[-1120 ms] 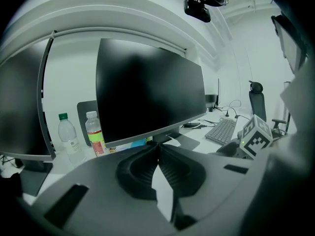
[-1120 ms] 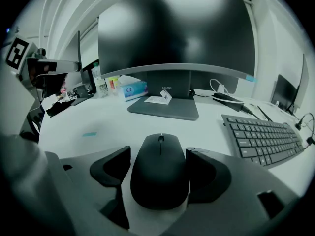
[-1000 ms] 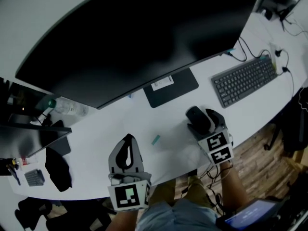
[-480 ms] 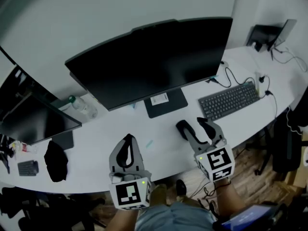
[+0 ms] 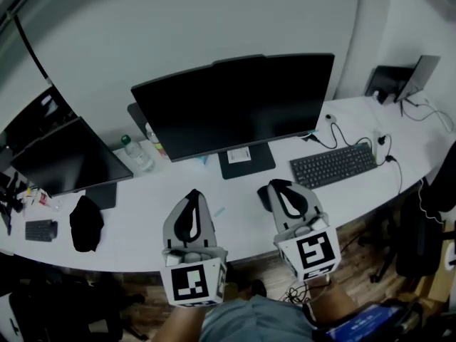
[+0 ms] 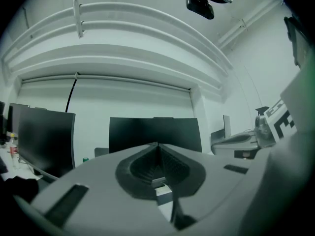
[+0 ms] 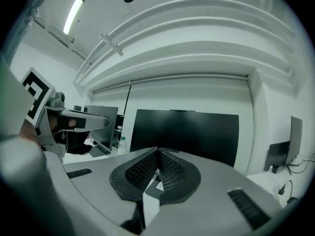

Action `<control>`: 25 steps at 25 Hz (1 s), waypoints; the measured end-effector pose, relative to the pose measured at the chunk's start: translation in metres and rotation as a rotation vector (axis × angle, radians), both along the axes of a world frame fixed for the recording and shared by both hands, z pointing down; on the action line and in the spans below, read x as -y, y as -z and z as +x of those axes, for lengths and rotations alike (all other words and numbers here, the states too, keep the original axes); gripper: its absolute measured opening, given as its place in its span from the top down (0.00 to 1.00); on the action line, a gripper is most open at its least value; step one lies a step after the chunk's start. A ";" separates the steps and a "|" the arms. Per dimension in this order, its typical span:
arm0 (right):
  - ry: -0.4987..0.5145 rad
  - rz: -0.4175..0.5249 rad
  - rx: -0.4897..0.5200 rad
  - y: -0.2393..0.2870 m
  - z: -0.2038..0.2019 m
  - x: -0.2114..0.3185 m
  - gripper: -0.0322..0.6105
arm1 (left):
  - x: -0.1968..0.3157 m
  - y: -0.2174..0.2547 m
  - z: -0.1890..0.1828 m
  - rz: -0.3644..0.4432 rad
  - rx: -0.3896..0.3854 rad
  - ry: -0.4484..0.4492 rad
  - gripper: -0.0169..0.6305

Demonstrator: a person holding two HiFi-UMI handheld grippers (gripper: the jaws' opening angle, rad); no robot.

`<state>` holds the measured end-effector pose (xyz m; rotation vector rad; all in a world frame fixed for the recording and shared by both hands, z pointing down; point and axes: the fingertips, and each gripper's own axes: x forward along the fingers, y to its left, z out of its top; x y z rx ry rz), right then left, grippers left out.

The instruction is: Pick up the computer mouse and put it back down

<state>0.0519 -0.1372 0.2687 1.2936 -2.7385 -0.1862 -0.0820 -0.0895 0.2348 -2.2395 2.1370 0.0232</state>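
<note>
Both L gripper (image 5: 191, 194) & R gripper (image 5: 280, 184) are pinched closed w/ nothing inside, held level, prob. because the mouse (image 5: 263, 197) already lies on the desk (image 5: 142, 223) beside the R tip.

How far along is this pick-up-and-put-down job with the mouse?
Apparently done: the mouse lies on the desk beside the right gripper, held by nothing. In hand: nothing; that gripper and the left gripper are shut, empty, off the desk. Left: nothing that shows.
</note>
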 end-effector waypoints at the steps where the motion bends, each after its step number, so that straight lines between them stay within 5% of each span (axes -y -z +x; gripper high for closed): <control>1: 0.005 0.002 -0.001 0.000 0.000 -0.002 0.93 | -0.003 0.002 0.002 0.006 0.002 0.002 0.97; 25: 0.018 0.033 -0.009 0.003 0.011 -0.001 0.93 | -0.005 0.002 0.017 0.006 0.030 0.007 0.97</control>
